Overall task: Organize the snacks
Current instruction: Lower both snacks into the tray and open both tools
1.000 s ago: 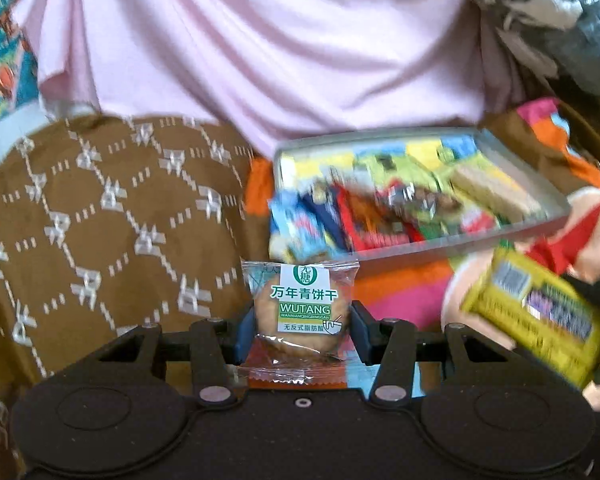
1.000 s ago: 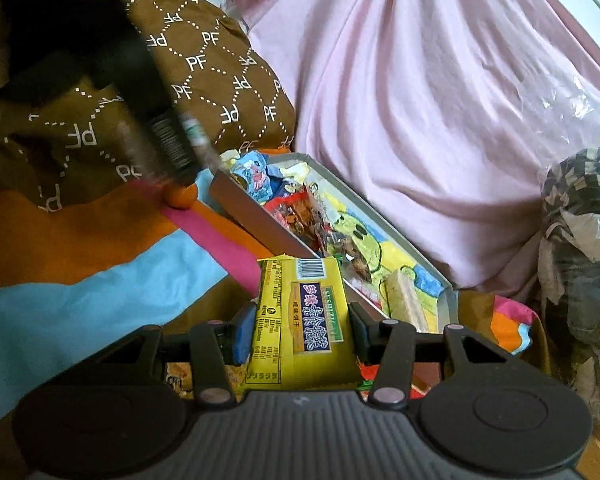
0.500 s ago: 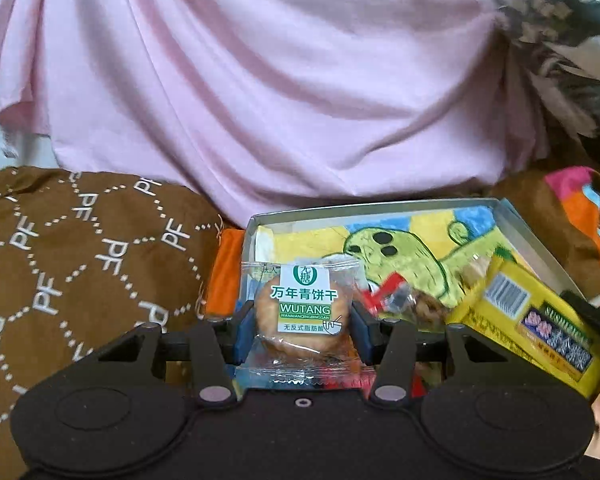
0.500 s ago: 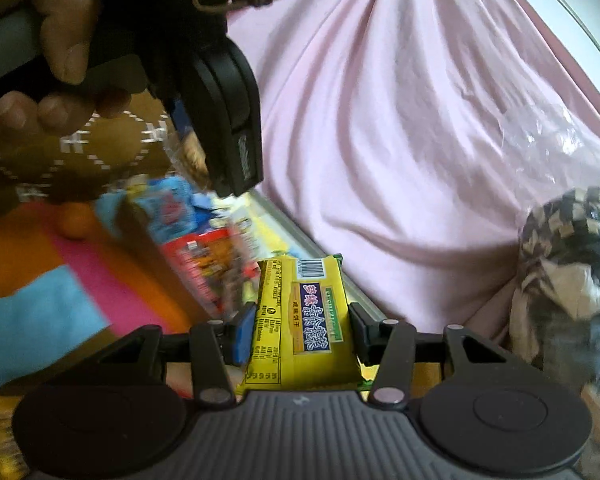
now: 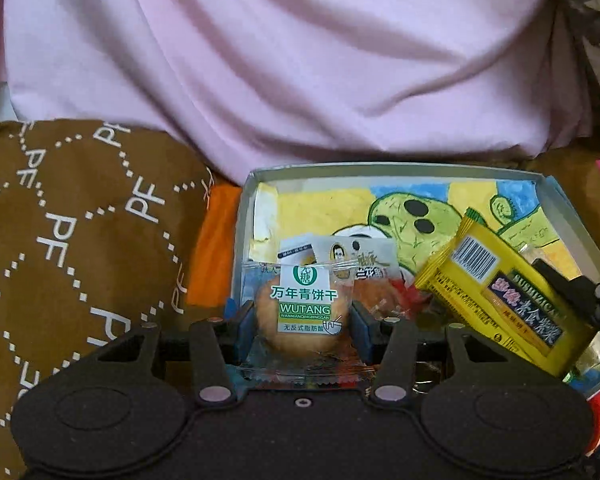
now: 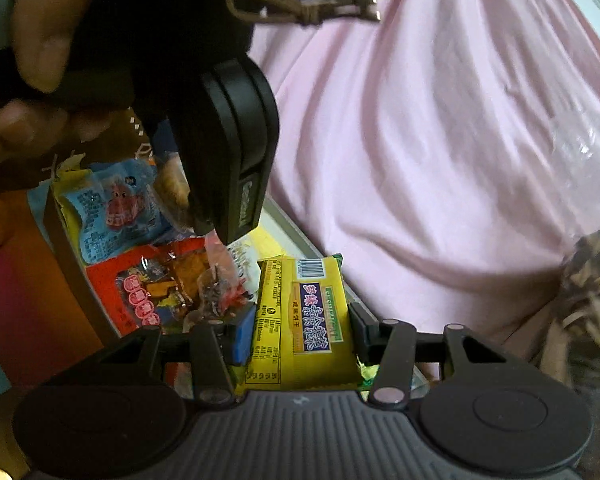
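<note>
The left tongs (image 5: 303,322) squeeze a round cookie pack (image 5: 305,312) in clear, shiny wrap, right between the blue pads. The right tongs (image 6: 301,326) pinch a flat yellow snack bar (image 6: 300,320) with a crinkly wrapper. Both snacks hang over the gray tray (image 5: 239,240), which has a cartoon picture inside and more shiny packets. Soft pink cloth (image 5: 300,60) lies behind.

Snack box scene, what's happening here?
A person is sorting snacks into an open box lying on bedding. The left tool is shut on a round WUTANG biscuit pack, held over the box's near end. The right tool grips a yellow cracker pack above the box. Several wrapped snacks already lie inside.
</note>
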The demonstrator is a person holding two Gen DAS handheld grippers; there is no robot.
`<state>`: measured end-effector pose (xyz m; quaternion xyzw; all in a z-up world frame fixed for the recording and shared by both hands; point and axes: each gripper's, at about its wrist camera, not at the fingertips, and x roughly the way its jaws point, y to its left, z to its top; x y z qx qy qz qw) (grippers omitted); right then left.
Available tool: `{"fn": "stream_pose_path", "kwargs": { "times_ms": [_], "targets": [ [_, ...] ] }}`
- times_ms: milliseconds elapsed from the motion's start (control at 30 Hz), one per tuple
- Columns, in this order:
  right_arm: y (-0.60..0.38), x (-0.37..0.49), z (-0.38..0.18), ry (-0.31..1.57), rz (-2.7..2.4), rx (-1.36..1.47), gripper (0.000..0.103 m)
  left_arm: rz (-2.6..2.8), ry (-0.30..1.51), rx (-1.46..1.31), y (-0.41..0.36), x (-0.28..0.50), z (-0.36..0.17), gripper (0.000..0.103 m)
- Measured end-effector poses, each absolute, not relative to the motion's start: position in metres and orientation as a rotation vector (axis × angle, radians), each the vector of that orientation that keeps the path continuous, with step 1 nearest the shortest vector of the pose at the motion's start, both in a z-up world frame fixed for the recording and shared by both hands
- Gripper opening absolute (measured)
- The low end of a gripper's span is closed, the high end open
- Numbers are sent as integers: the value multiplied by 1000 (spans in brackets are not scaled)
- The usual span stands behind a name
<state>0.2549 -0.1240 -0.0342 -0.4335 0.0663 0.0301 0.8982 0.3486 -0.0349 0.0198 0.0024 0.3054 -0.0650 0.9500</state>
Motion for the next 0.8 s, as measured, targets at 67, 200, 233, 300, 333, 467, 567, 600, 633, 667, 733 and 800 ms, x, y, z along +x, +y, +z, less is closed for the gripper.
{"fn": "stream_pose_path", "kwargs": {
  "times_ms": [67, 200, 233, 300, 333, 467, 567, 600, 633, 667, 733, 800],
  "targets": [
    [-123, 257, -36, 157, 70, -891, 53, -133, 640, 1, -34, 352, 17, 51],
    [-125, 259, -38, 177, 73, -865, 53, -132, 650, -3, -34, 354, 14, 51],
    [-125, 260, -37, 182, 73, -860, 53, -133, 652, 1, -34, 354, 13, 51],
    [-126, 262, -35, 192, 75, -851, 54, -132, 651, 8, -36, 355, 13, 52],
    [-126, 263, -34, 197, 77, -844, 55, -134, 651, 9, -36, 355, 14, 54],
    [-126, 264, -30, 206, 78, -816, 70, -135, 658, -4, -34, 353, 16, 60],
    [-125, 260, -27, 198, 79, -813, 84, -140, 656, -23, -30, 350, 19, 69],
    [-125, 259, -27, 188, 76, -815, 86, -134, 651, -28, -28, 348, 20, 72],
    [-125, 257, -26, 181, 73, -814, 88, -129, 647, -35, -27, 347, 21, 74],
    [-126, 256, -25, 176, 71, -809, 90, -129, 643, -46, -25, 345, 23, 74],
    [-127, 251, -23, 174, 69, -792, 91, -133, 645, -64, -22, 342, 26, 77],
    [-129, 247, -18, 175, 63, -765, 92, -132, 630, -80, -19, 335, 32, 84]
  ]
}}
